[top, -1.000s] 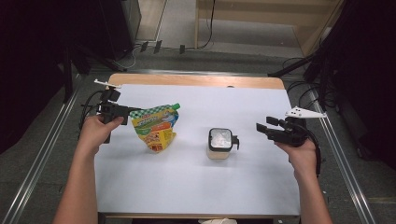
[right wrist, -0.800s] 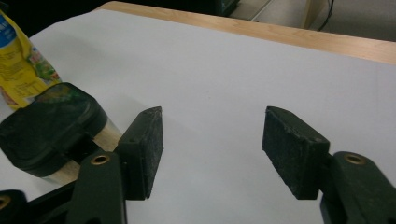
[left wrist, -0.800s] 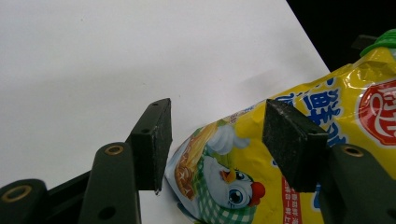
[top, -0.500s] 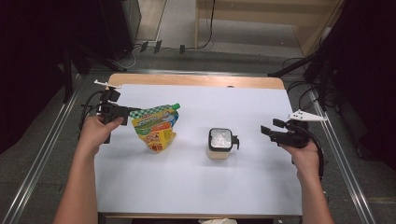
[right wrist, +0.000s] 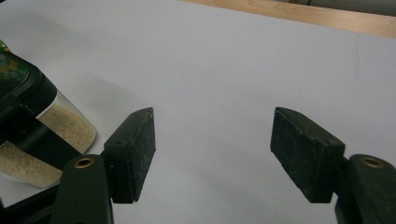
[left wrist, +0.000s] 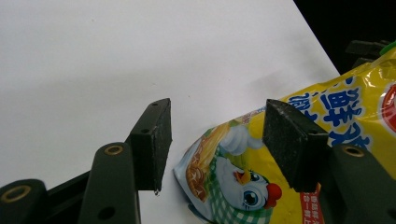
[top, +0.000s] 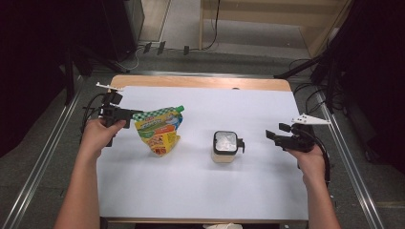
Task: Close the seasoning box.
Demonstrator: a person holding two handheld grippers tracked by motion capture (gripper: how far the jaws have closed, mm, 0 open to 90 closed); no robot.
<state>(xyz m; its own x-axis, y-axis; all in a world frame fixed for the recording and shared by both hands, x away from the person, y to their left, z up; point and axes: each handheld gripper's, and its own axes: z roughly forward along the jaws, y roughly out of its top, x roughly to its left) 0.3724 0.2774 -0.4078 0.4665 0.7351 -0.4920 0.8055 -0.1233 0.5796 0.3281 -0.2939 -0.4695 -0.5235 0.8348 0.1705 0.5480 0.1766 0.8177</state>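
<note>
A yellow and green spouted pouch (top: 157,131) with a chick printed on it lies flat on the white table left of centre. My left gripper (top: 131,114) sits at the pouch's left end, open. In the left gripper view the pouch's corner (left wrist: 243,182) reaches in between the pads of that gripper (left wrist: 217,123) without being pressed. A small clear jar (top: 224,143) of pale granules with a black lid stands at the centre. My right gripper (top: 275,131) hovers to its right, open. Its jaws have just been opening with nothing between them (right wrist: 212,135), and the jar (right wrist: 70,126) stands off to the left.
A white sheet (top: 191,191) covers the table, with a wooden strip (top: 200,82) along the far edge. Metal rails (top: 341,157) run along both sides, and cables lie on the floor behind. Bare sheet lies between the jar and the right gripper.
The right gripper has shifted slightly toward me and its jaws stand a little wider. The left hand, pouch and jar have not moved.
</note>
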